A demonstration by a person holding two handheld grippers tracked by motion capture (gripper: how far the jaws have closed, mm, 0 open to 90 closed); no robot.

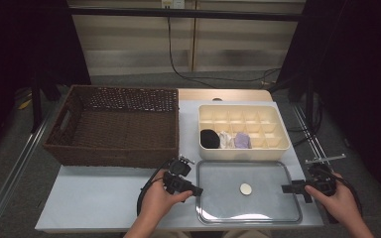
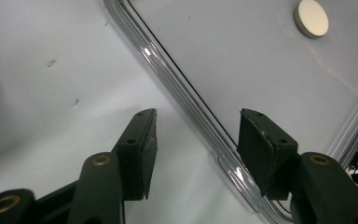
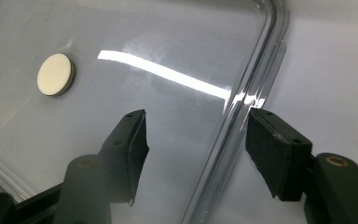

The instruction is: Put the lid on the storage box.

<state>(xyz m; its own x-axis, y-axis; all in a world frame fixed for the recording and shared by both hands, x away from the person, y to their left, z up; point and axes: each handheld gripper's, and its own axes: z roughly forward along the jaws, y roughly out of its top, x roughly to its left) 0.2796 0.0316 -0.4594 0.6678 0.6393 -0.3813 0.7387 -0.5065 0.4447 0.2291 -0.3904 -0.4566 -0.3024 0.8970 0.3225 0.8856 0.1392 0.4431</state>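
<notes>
A clear rectangular lid [image 1: 223, 183] lies flat on the white table in front of me, with a small round cream knob [image 1: 245, 189] at its middle. My left gripper [image 1: 198, 190] is at the lid's left edge and open. In the left gripper view the lid's raised rim [image 2: 186, 100] runs between the open jaws of the left gripper [image 2: 198, 121], close to the right one. My right gripper [image 1: 284, 188] is at the lid's right edge, also open. In the right gripper view the right gripper [image 3: 196, 119] straddles the rim [image 3: 242, 100], and the knob [image 3: 56, 74] lies beyond.
A large dark wicker basket [image 1: 111, 157] stands at the back left. Behind the lid is a cream divided organizer box [image 1: 287, 139] with a black item [image 1: 210, 139], a white one [image 1: 224, 140] and a purple one [image 1: 242, 141] in its front row. The table's front edge is close.
</notes>
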